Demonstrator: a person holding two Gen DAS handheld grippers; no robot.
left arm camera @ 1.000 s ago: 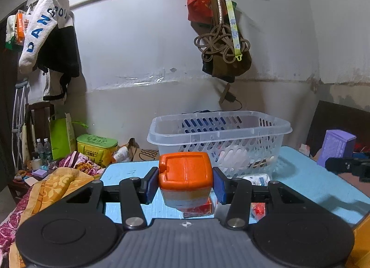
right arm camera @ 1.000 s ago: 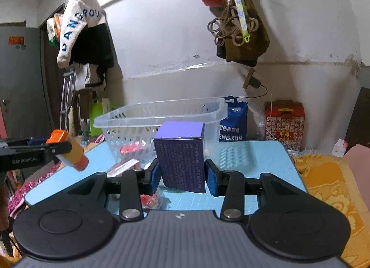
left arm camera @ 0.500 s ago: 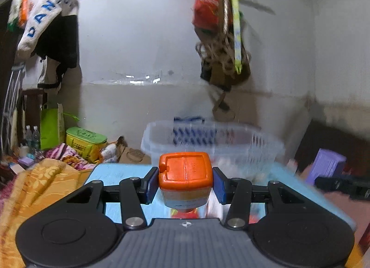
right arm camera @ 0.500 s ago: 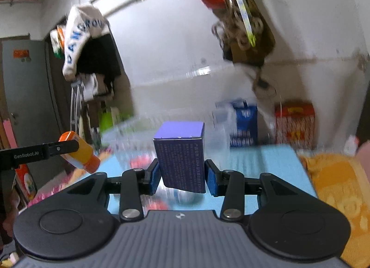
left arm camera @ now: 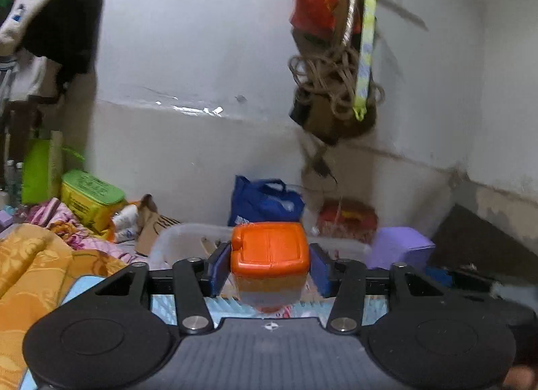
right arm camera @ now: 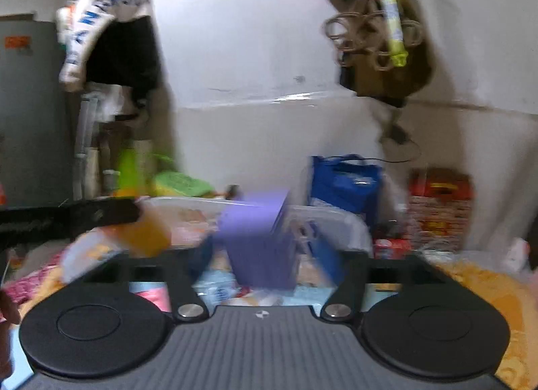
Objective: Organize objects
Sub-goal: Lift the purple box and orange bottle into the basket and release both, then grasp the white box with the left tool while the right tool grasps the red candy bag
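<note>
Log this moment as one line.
left gripper: jaws opening around bottle | right gripper: jaws opening, box between | over basket

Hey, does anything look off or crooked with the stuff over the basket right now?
Yes. The purple box is tilted and blurred between the right gripper's opening jaws, apparently loose above the clear basket.

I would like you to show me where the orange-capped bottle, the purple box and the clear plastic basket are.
orange-capped bottle (left arm camera: 270, 246): left wrist view, on top of its orange cap.
purple box (right arm camera: 260, 248): right wrist view, on its front face.
clear plastic basket (right arm camera: 339, 220): right wrist view, on its right rim.
</note>
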